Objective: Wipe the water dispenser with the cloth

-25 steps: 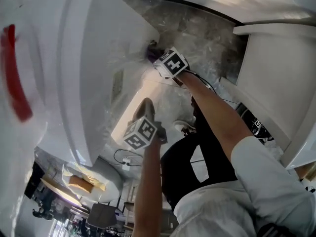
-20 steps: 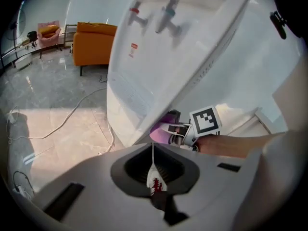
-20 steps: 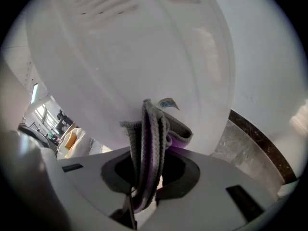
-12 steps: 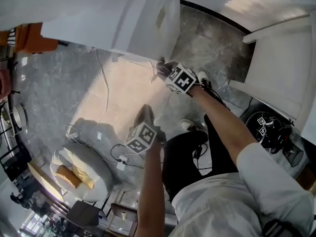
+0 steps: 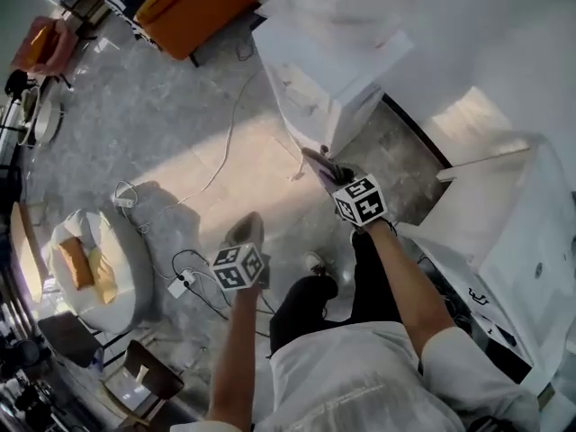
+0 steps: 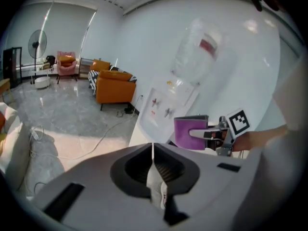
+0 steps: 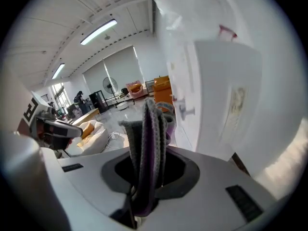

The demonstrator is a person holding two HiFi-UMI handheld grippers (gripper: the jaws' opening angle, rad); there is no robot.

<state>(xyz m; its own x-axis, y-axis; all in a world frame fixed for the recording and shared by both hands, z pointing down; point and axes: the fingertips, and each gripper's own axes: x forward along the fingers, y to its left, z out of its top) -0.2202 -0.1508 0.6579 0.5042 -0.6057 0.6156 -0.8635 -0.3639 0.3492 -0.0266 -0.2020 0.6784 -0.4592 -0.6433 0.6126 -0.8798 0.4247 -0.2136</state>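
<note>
While the folded grey-and-purple cloth [image 7: 148, 138] sits pinched in my right hand-held gripper [image 7: 149, 172], I judge the job to be between strokes. The cloth is up against nothing that I can see, and it stands upright out of jaws that are clamped tight on its lower edge. The tall white water dispenser with the clear bottle on top [image 7: 226, 105] fills the right of that view. Its front panel and small taps are just beyond the cloth, near it but apparently apart.

From the head view, the right hand-held gripper [image 5: 322, 165] is low down at the dispenser's [image 5: 328, 79] front corner, close to the grey stone floor [image 5: 153, 124]. Whether the cloth's [image 5: 315, 158] tip brushes the cabinet there I cannot tell.

The left hand-held gripper [image 5: 245, 232] hangs further out from the dispenser, well apart from it. Its own view shows the jaws brought together with no cloth between them [image 6: 153, 165]. It looks across at the purple face of the cloth [image 6: 190, 133], which is in front of the dispenser's lower cabinet [image 6: 163, 107].

The next move, as I read it, is to turn the cloth's broad side flat to the white panel. I would then press in until it bears evenly and draw it along the surface. The grip must stay firm so the fold does not slip, and the taps are a likely snag.
</note>
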